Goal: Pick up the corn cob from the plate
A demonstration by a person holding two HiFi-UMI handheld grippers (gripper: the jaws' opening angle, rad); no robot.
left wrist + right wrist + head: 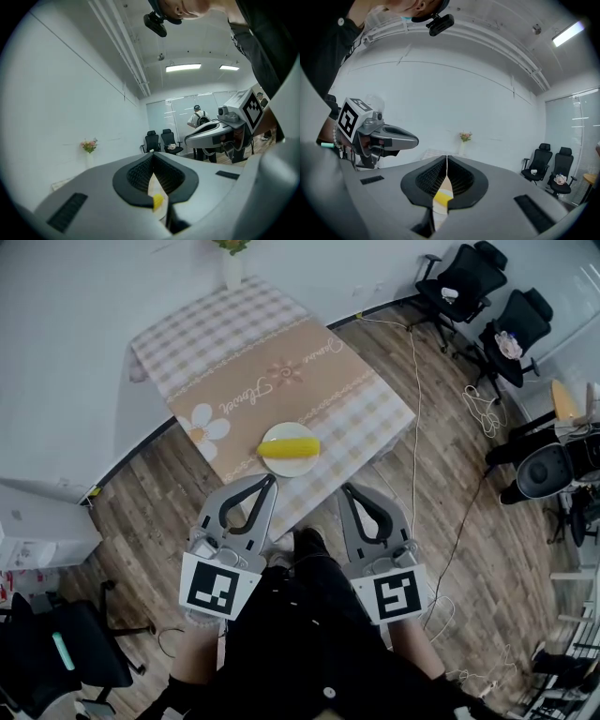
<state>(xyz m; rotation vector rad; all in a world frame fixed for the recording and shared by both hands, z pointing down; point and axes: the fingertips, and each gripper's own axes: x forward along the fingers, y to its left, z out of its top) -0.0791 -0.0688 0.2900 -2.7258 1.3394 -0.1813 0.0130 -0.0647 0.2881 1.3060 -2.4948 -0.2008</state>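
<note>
A yellow corn cob [289,448] lies on a white plate [274,436] near the front edge of a table with a checked cloth [253,362]. My left gripper [271,480] and right gripper [344,489] are side by side just short of that edge. Both point toward the plate, are shut and hold nothing. In the left gripper view the jaws [153,154] meet at the tip, and a piece of the corn cob [158,201] shows through the gap below. The right gripper view shows the same: jaws [446,158] shut, corn cob [441,197] beyond them.
A vase of flowers [232,263] stands at the table's far end. Black office chairs [469,277] and loose cables [484,409] are at the right on the wooden floor. A white cabinet [37,521] and another chair [56,652] are at the left.
</note>
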